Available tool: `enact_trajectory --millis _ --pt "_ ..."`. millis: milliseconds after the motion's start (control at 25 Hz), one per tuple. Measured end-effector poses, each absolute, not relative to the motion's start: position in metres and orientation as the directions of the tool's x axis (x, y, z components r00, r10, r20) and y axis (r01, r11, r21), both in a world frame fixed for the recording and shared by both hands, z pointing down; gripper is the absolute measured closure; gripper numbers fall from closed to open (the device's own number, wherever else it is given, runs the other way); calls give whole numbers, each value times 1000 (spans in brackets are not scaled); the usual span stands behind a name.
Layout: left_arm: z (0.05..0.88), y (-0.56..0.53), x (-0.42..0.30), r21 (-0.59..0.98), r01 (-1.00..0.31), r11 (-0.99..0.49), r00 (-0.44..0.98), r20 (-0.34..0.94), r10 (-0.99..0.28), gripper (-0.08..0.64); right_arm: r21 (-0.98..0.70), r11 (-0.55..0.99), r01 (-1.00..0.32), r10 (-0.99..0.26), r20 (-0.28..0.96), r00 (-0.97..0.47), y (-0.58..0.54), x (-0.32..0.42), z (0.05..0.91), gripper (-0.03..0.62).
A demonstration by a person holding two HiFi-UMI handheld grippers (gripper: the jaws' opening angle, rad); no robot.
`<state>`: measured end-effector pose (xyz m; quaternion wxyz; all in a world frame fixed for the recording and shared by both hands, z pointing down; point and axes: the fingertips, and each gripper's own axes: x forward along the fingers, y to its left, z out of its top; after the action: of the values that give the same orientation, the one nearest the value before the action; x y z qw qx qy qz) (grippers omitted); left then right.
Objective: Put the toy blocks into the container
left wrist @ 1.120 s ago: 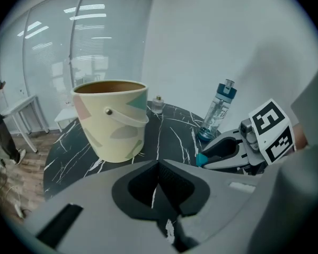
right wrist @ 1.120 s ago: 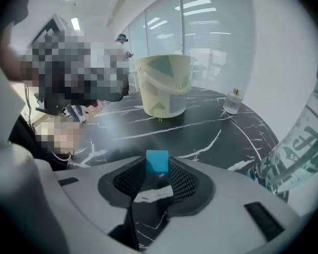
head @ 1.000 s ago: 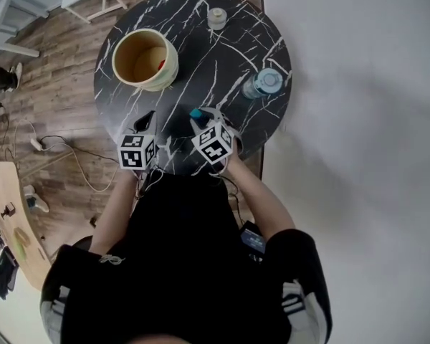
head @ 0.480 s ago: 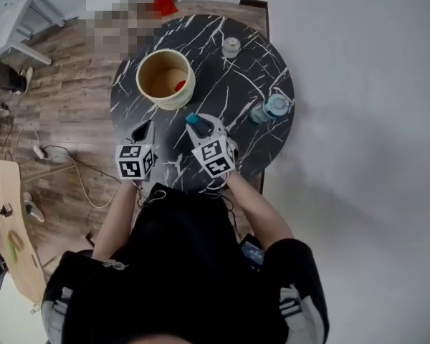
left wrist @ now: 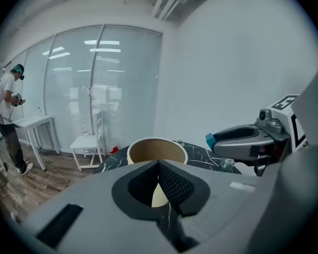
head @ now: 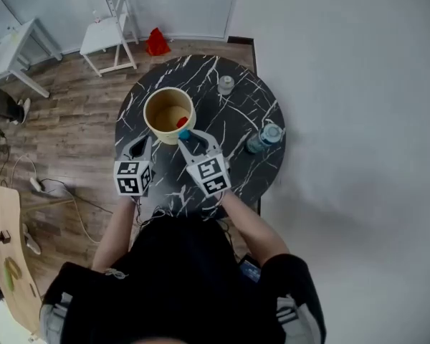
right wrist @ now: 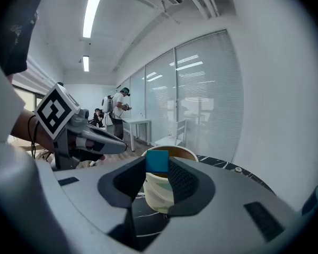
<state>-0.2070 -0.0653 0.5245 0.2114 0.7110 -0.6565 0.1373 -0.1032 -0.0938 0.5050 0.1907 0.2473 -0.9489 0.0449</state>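
Two hand-held grippers are shown over a round, black, white-veined worktop (head: 226,117), seen from above. We mark the right gripper (head: 190,140) near the middle of the worktop. Its fingers (right wrist: 183,181) are clamped on a blue toy block (right wrist: 158,161), one pad on each side face. In the right gripper view the block shows level with the near rim of the container (right wrist: 159,192) and raised off the worktop. From above, the block sits at 5 o'clock of the container, just at its rim.

We find the cream, open-topped container at about 10 o'clock on the worktop, standing upright. A red block (head: 181,122) lies inside it, against the wall at 4 o'clock.

We mark the left gripper (head: 141,143) at 7 o'clock of the container, near it but apart from it. Its fingers (left wrist: 172,184) are pressed together with nothing between them, and they point toward the container wall.

We note also a clear water bottle (head: 264,137) at 3 o'clock on the worktop's edge and a small pale jar (head: 226,84) at 1 o'clock. Beyond the worktop, on the wooden floor (head: 64,120), stand a white chair (head: 115,34) and, at its right, a red object (head: 156,43). In the left gripper view a person (left wrist: 8,115) stands beside a white table (left wrist: 34,123).
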Motion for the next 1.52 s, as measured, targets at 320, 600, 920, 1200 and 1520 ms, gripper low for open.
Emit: enact_trajectory --millis 320,600,920,1200,1520 --pt "512 -82 -230 136 -987 -82 135 444 -886 560 20 870 -493 -463 380 -801 -107 -142 495 471" --pt "522 -90 -252 150 -982 -118 174 456 -873 560 -1 848 -529 -477 432 -766 -125 -168 516 471" --pt "543 -90 -268 176 -973 -151 218 476 -852 560 -10 831 -556 -487 469 -736 -137 -191 538 471" --pt "540 -89 -266 177 -966 -188 250 464 -850 560 -31 813 -581 -491 499 -714 -143 -197 556 430" --pt "532 -88 -263 170 -964 -207 262 442 -858 560 5 767 -642 -580 433 -690 -135 -183 540 585"
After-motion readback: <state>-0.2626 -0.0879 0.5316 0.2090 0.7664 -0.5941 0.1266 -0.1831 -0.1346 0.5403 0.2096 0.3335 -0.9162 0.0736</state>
